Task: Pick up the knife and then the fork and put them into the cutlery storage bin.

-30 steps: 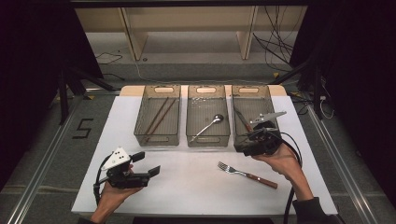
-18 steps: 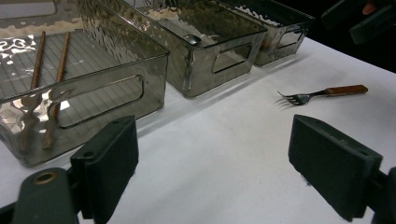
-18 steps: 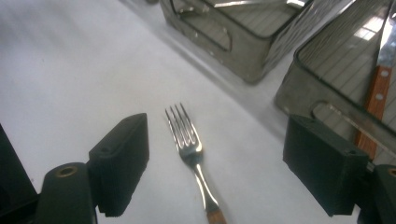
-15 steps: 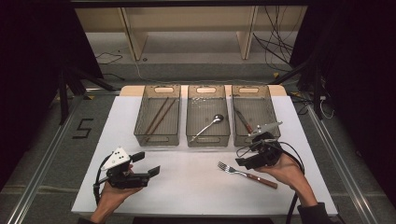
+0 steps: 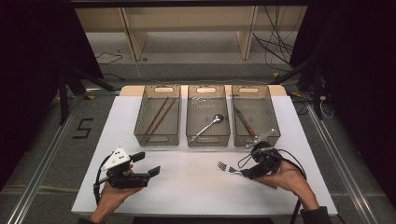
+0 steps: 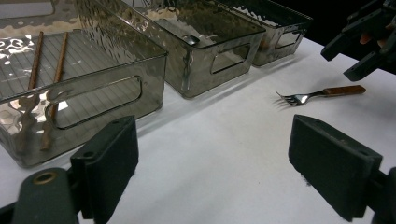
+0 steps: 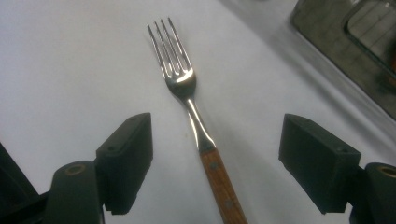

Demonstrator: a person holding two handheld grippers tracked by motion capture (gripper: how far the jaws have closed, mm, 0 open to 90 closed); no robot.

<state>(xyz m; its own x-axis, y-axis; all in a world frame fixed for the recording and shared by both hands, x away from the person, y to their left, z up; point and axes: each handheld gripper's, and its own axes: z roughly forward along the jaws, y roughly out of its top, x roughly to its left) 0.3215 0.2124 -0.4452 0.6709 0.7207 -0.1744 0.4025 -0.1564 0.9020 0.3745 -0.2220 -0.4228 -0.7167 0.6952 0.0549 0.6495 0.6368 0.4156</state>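
White table (image 5: 196, 191) in a dark room, three clear bins lined up along its far edge: sticks in the left bin (image 5: 158, 116), spoon (image 5: 209, 126) in the middle bin (image 5: 208, 114), something with a wooden handle in the right bin (image 5: 254, 114). Fork (image 7: 194, 107) is lying flat on the table in front of the right bin, tines pointing toward the middle of the table, wooden handle toward the person. Right gripper (image 7: 215, 163) is sitting just over the fork, jaws having just closed slightly but wide apart, straddling the handle, pads not touching it, nothing held. Left gripper (image 6: 210, 172) is idling wide open and empty at the near left. Looks like the pre-grasp step of sorting the fork. Next move probably: drop to the table, pinch the handle squarely across its width, lift level.
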